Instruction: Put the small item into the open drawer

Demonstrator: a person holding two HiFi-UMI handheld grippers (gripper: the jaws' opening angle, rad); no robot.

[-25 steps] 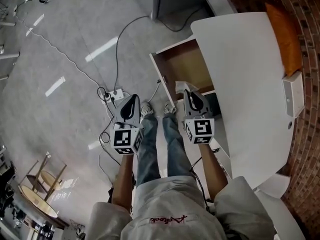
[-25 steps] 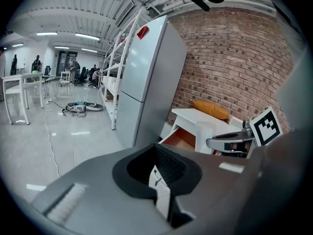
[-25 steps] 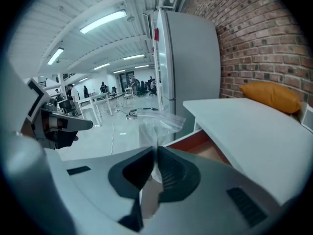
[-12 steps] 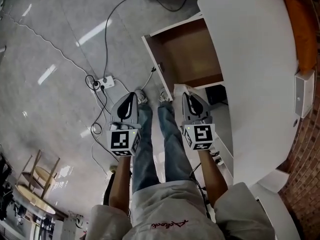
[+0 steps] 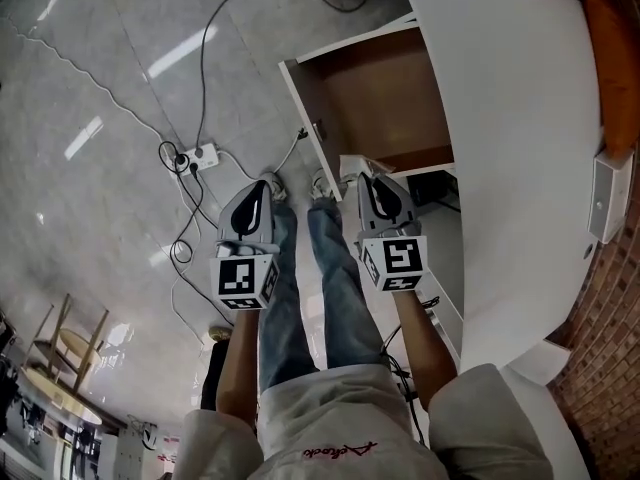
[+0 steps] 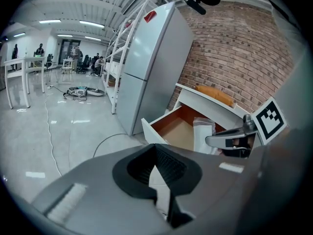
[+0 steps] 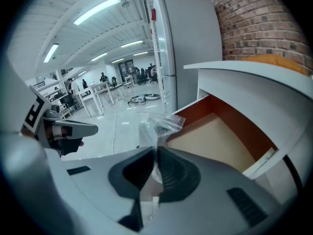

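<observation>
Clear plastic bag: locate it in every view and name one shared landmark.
Head view: centre, plastic bag at the right gripper tip.
Left gripper view: right of centre, before the open drawer.
Right gripper view: centre, pinched between the jaws.
Shared landmark: the open drawer.

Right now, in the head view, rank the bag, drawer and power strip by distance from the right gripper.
1. bag: clamped in the right gripper, at its tips.
2. drawer: open, just ahead of the gripper.
3. power strip: on the floor, off to the left.
</observation>
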